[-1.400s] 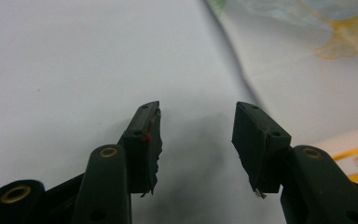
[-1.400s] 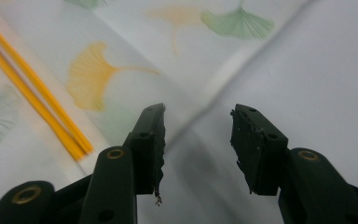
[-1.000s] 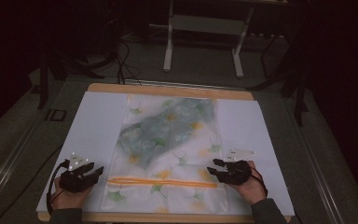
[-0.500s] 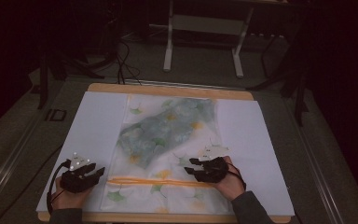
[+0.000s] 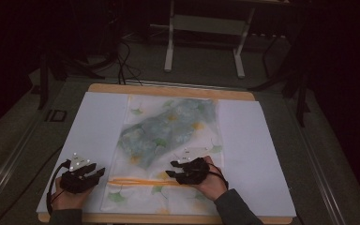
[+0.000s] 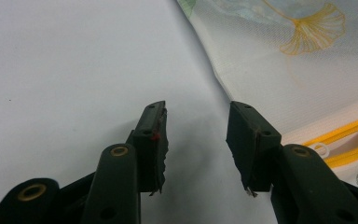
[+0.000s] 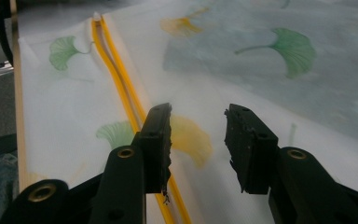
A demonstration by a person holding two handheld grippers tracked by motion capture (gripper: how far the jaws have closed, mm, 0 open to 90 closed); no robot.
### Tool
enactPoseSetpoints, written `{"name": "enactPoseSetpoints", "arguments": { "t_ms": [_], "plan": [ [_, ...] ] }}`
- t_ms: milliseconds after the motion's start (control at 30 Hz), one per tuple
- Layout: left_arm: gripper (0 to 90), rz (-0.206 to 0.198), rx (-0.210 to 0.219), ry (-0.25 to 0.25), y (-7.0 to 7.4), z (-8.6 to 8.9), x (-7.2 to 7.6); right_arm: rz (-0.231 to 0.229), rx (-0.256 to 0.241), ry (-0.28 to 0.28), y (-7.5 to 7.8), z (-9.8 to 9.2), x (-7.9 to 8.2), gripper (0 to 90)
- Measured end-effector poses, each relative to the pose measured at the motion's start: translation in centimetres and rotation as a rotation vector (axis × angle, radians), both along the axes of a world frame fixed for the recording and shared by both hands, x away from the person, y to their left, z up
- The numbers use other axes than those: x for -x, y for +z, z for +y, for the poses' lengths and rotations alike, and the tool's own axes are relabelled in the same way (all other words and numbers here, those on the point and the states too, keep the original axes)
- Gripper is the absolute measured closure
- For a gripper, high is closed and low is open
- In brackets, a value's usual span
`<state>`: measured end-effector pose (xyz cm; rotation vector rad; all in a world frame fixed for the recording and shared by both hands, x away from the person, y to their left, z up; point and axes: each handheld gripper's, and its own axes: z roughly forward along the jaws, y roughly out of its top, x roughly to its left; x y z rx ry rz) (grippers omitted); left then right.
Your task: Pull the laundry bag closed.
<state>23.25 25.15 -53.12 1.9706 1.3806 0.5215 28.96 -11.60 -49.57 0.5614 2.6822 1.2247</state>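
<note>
Right gripper [image 5: 171,172] open, empty, above mesh zipper pouch [image 5: 178,126] near yellow zipper [image 7: 121,84]. Left gripper [image 5: 98,172] open, empty, beside pouch edge.

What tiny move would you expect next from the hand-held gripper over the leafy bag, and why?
Probably the right hand-held gripper eases down onto the yellow zipper: its jaws stand open right above that line on the mesh bag, holding nothing.
</note>
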Motion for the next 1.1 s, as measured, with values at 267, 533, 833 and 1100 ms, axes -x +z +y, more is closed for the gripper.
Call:
{"name": "enactPoseSetpoints", "arguments": {
  "t_ms": [267,533,833,1100],
  "plan": [
    [57.7,0.0,-0.006,-0.006,0.0,0.0,0.0,0.009,-0.001,0.042,-0.1,2.4,0.0,60.4],
    [57.7,-0.001,-0.01,-0.008,0.1,-0.1,0.0,0.015,-0.002,0.092,-0.2,5.2,0.0,61.0],
    [57.7,-0.006,-0.005,-0.01,0.1,0.0,0.0,0.004,-0.008,0.127,-0.5,7.5,0.2,65.6],
    [57.7,-0.005,-0.004,-0.01,0.1,0.0,0.0,0.014,-0.004,0.154,-1.2,9.3,0.4,66.9]
  ]
}}
